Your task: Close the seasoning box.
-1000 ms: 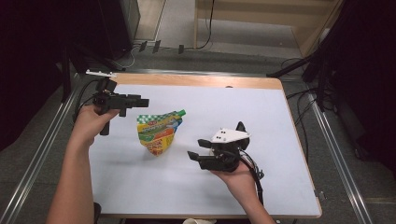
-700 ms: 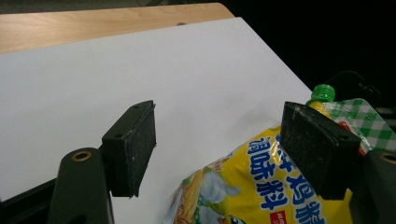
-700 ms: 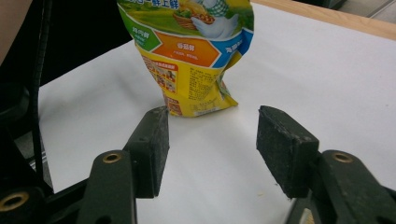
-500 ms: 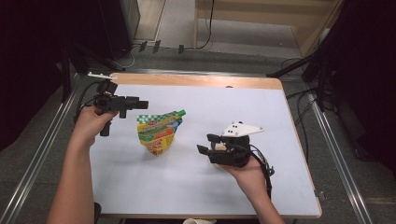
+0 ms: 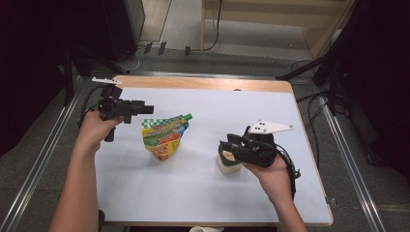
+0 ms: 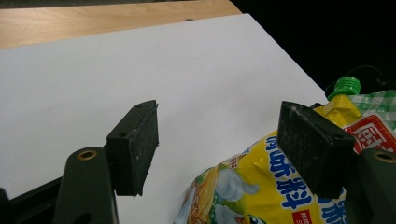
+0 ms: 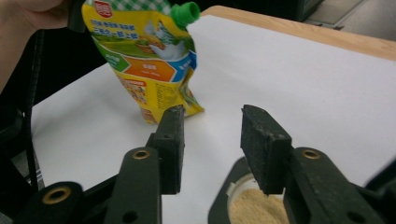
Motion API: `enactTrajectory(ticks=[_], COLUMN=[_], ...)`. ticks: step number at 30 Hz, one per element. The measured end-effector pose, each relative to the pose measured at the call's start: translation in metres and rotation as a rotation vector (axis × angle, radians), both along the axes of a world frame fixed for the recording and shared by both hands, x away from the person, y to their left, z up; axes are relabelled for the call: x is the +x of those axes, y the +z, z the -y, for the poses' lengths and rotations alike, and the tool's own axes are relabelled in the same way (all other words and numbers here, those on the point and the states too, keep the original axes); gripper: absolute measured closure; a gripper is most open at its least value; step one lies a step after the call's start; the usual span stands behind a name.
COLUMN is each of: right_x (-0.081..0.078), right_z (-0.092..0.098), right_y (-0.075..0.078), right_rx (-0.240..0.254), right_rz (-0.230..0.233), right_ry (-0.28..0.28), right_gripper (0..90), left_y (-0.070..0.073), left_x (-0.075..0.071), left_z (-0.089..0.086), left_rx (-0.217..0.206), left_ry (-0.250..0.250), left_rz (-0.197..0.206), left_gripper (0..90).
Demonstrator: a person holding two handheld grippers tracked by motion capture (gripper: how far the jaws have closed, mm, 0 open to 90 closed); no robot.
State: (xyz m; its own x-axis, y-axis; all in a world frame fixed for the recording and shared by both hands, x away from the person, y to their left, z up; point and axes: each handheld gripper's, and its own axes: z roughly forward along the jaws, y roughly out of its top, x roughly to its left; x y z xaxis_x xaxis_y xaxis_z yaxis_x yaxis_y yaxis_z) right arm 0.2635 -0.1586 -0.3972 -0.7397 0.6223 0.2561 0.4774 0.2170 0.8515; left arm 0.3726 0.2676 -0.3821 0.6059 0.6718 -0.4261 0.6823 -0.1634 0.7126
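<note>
At the left of the white table (image 5: 193, 193), the left gripper (image 5: 145, 109) hung in the person's left hand (image 5: 94, 130), just beside the upper corner of the pouch (image 5: 164, 137). Its jaws stood apart and released, with nothing between the pads; in the left gripper view the pouch (image 6: 280, 186) lay just beyond and under the right-hand pad.

The pouch lay flat near the table's middle, its green screw cap (image 5: 187, 116) pointing up and to the right. It was yellow, with a green-and-white checked band at the top, a red label, blue lettering and an orange panel lower down.

Further right, the right gripper (image 5: 226, 149) hovered over a small round cup (image 5: 227, 164) with a black rim, holding a tan, grainy filling (image 7: 254, 207). Its jaws had just been closing, yet the pads gripped nothing; the cup sat below them, well apart from the pouch.
</note>
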Motion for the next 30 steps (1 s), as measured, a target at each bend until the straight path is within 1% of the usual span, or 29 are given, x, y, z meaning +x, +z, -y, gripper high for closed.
enactTrajectory(ticks=[4, 6, 8, 15, 17, 21, 24, 25, 27, 30], right_x=[0.004, 0.004, 0.005, 0.008, 0.008, 0.009, 0.009, 0.009, 0.009, 0.009], right_z=[0.01, 0.015, 0.02, 0.033, 0.036, 0.042, 0.047, 0.048, 0.05, 0.056], right_y=[0.0, 0.001, 0.003, 0.003, 0.004, 0.005, 0.006, 0.007, 0.007, 0.009], right_rx=[-0.008, 0.0, -0.001, -0.018, -0.017, -0.02, -0.007, -0.011, -0.008, -0.002], right_rz=[-0.024, -0.035, -0.035, -0.047, -0.053, -0.046, -0.047, -0.042, -0.045, -0.049], right_ry=[-0.01, -0.02, -0.033, -0.064, -0.072, -0.085, -0.085, -0.081, -0.082, -0.089], right_gripper=[64.5, 66.0, 68.3, 73.4, 74.7, 76.9, 78.5, 79.6, 81.8, 87.6], left_y=[-0.001, -0.002, -0.002, -0.005, -0.005, -0.006, -0.006, -0.006, -0.007, -0.006], left_x=[0.0, 0.0, 0.0, 0.001, 0.001, 0.001, 0.001, 0.001, 0.001, 0.001], left_z=[0.002, 0.003, 0.004, 0.008, 0.009, 0.009, 0.009, 0.008, 0.008, 0.008], left_rx=[0.01, 0.013, 0.008, 0.019, 0.017, 0.017, 0.015, 0.016, 0.016, 0.012], left_ry=[0.003, -0.005, -0.011, -0.026, -0.025, -0.032, -0.036, -0.039, -0.041, -0.042], left_rz=[-0.008, -0.01, -0.008, -0.017, -0.023, -0.022, -0.024, -0.024, -0.024, -0.02], left_gripper=[30.8, 30.8, 30.8, 30.7, 30.7, 30.7, 30.7, 30.7, 30.7, 30.7])
